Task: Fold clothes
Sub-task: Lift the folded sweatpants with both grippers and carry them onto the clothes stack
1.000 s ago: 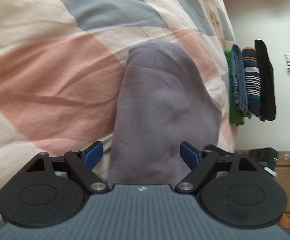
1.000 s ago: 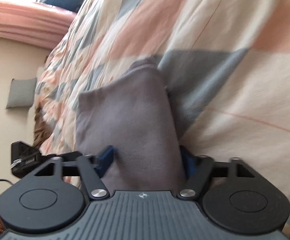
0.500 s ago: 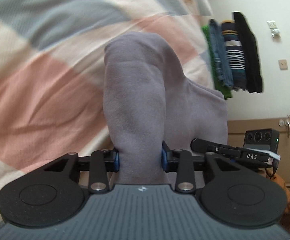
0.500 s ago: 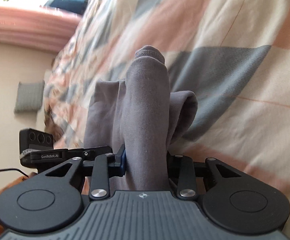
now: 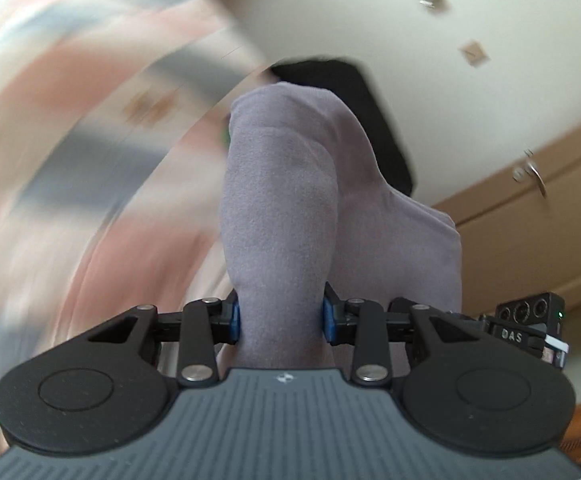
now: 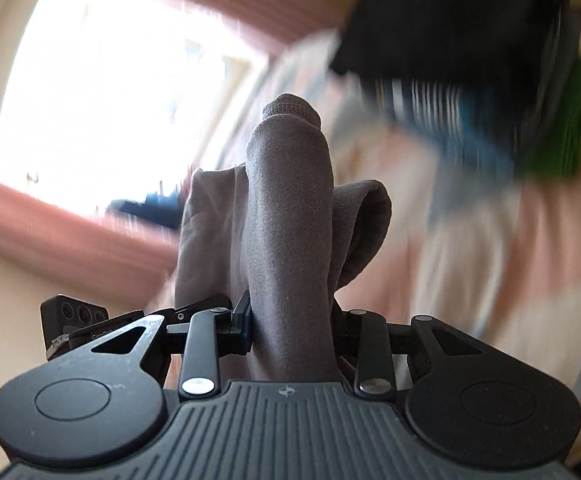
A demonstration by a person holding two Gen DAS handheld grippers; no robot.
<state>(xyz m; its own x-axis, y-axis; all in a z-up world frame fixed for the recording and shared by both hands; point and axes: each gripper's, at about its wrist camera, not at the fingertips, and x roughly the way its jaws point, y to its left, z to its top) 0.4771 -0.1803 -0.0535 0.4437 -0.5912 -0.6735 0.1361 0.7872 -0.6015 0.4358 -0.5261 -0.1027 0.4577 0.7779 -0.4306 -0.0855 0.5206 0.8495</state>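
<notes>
A folded grey garment (image 5: 286, 208) fills the middle of the left wrist view, bunched between the blue pads of my left gripper (image 5: 280, 316), which is shut on it. In the right wrist view the same grey garment (image 6: 290, 216) rises in thick folds from my right gripper (image 6: 290, 320), also shut on it. The garment is lifted off the checked bedspread (image 5: 90, 120), which is blurred by motion. Each view shows the other gripper's camera block at its edge. A stack of folded clothes (image 6: 470, 80), black on top with striped and green layers, shows blurred at the upper right.
The pink, cream and grey bedspread (image 6: 490, 240) lies below. A bright window with pink curtains (image 6: 110, 100) is at the left of the right wrist view. A pale wall with switches (image 5: 474, 54) and a wooden door with a handle (image 5: 530, 172) lie behind.
Both grippers shut on the grey garment and lifted it from the bed. They have swung toward the stack of folded clothes, which now looks much closer.
</notes>
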